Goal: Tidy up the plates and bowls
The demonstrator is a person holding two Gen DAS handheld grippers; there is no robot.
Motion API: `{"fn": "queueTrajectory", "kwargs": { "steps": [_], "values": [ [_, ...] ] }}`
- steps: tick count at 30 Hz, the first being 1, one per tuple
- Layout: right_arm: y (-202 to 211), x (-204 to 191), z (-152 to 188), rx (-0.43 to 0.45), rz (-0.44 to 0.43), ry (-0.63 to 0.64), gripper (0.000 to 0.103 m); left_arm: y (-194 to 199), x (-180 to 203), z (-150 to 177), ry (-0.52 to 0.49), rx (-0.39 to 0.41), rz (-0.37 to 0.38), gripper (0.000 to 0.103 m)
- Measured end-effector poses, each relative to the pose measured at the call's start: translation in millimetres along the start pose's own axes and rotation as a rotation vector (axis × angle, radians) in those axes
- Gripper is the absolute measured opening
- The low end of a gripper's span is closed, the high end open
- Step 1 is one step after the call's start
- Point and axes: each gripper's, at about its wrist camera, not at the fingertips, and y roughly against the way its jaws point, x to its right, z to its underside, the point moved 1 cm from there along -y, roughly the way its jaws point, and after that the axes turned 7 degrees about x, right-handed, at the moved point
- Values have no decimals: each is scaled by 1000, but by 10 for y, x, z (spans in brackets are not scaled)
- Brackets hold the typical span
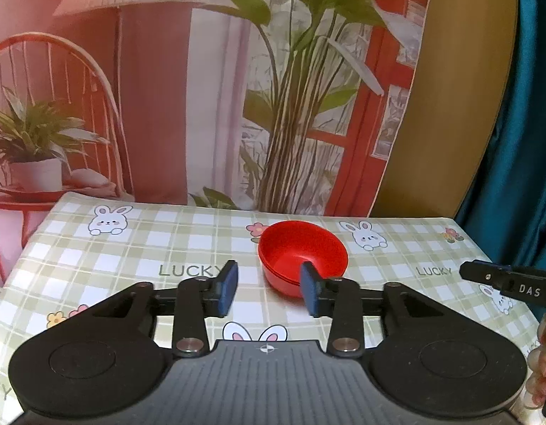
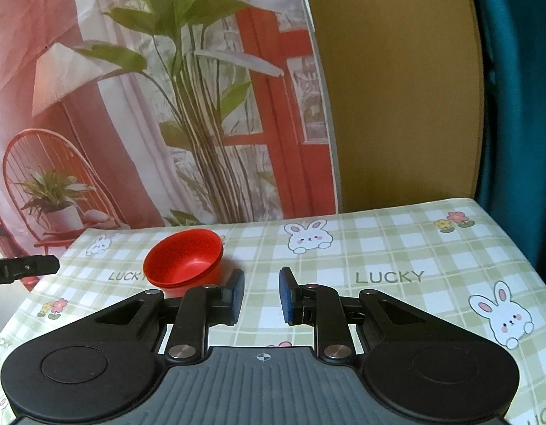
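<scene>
A stack of red bowls [image 1: 303, 253] stands on the checked tablecloth [image 1: 148, 248], toward the table's far side. My left gripper [image 1: 269, 290] is open and empty, just in front of the bowls; its right finger overlaps the stack's near rim in view. In the right wrist view the same bowls [image 2: 184, 260] sit ahead and to the left. My right gripper [image 2: 261, 295] is open and empty, to the right of the bowls. Each gripper's tip shows in the other's view: the right gripper [image 1: 485, 276] and the left gripper [image 2: 28, 267].
The tablecloth [image 2: 379, 248] has rabbit and "LUCKY" prints. A printed backdrop [image 1: 202, 106] with plants and a chair hangs behind the table's far edge. A teal curtain [image 2: 513, 88] hangs at the right.
</scene>
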Motion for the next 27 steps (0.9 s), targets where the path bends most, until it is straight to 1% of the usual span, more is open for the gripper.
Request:
{"fn": "queueTrajectory", "kwargs": {
  "steps": [4,9,14,19,22,27],
  "values": [
    [-192,-15,-14,-23,-9,7,21,-177,14,-13,-6,-20,16,46],
    [-465,-19,-10,-71,-43,-5,21,-436,16,-3,0,-50,33,46],
    [-719,3,-50,-113,-93,-21,21,-733,-53,30,19,-88,32,48],
    [-976,-47,-77,-134,-125,-7,21,-1052,-159,91,66,-144,32,48],
    [-1143,-103,-63,-151,-145,-9,21,-1215,-194,128,80,-163,31,48],
    [-1388,-202,-13,-177,-172,-5,21,-1369,-202,158,96,-178,47,48]
  ]
}}
